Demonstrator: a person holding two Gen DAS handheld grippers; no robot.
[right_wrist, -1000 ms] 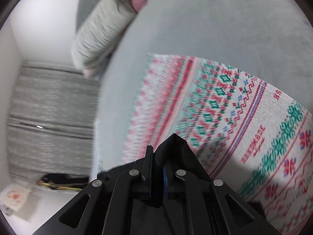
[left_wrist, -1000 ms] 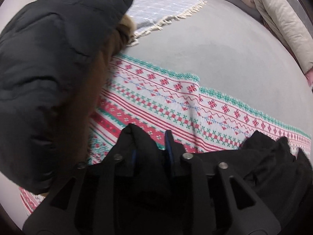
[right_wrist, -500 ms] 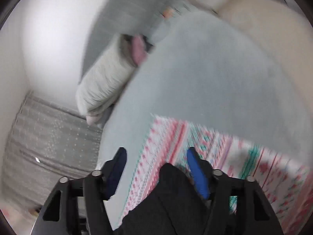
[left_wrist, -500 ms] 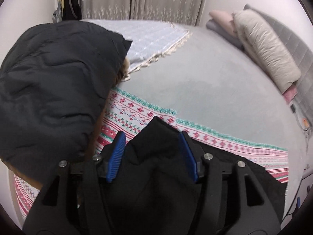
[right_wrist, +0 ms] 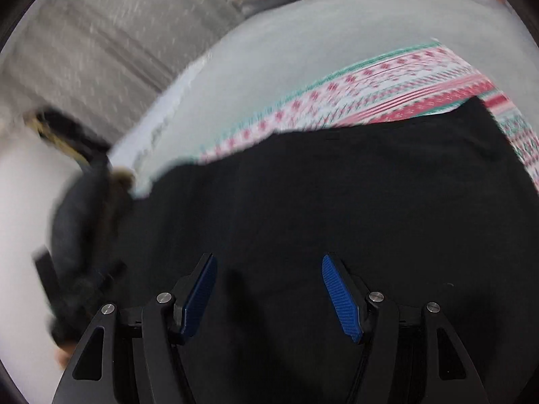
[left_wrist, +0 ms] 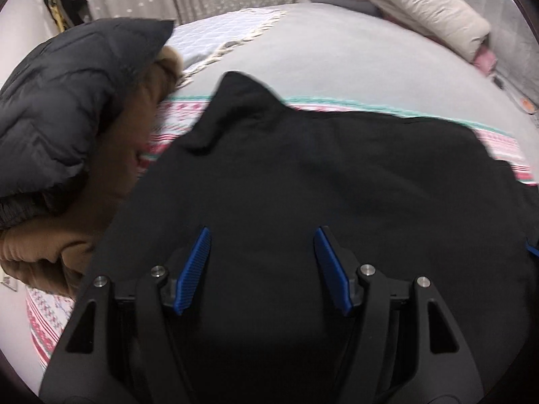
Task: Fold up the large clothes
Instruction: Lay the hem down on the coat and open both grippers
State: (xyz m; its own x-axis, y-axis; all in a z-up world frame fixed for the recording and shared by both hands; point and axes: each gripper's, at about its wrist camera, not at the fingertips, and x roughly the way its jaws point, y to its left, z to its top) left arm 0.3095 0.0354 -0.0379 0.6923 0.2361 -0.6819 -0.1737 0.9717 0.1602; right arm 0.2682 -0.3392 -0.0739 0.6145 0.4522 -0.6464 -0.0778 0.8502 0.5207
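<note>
Left gripper (left_wrist: 261, 262) jaws opening, right gripper (right_wrist: 267, 289) jaws apart; neither presses the smooth black garment (left_wrist: 320, 175) spread flat on a knit-patterned blanket (left_wrist: 498, 141). Beyond: quilted dark jacket (left_wrist: 60, 107), grey bedcover (left_wrist: 353, 64), pillow (left_wrist: 417, 3).

My right gripper (right_wrist: 267, 291): jaws wide apart, nothing pinched | black garment (right_wrist: 337, 202) spread beneath me over the patterned red-green-white blanket (right_wrist: 387, 84) | grey bed (right_wrist: 286, 43) beyond | curtain (right_wrist: 101, 33) blurred, upper left
</note>
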